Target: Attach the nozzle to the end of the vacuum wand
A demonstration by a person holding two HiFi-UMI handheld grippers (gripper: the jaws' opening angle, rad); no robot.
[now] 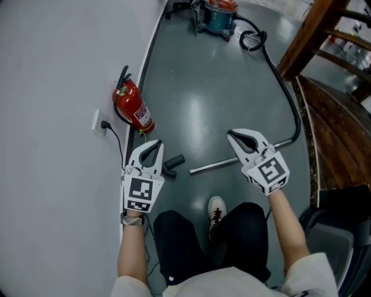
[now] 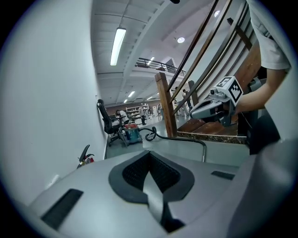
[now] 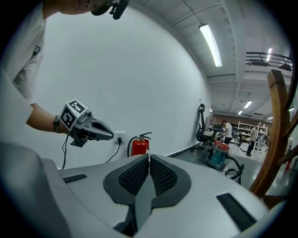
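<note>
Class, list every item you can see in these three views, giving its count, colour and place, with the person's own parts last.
fire extinguisher: one, red, on the floor by the wall
socket: one, white, on the wall, black cable plugged in
nozzle: one, black, on the floor, apart from the wand's near end
vacuum wand: one, silver, lying on the floor
hose: one, black, from wand to vacuum cleaner
vacuum cleaner: one, teal and red, far end of floor
staircase: one, brown wood, right side
shoe: one visible, white, on the floor
left gripper: one, grey-white, jaws shut, empty
right gripper: one, grey-white, jaws shut, empty
</note>
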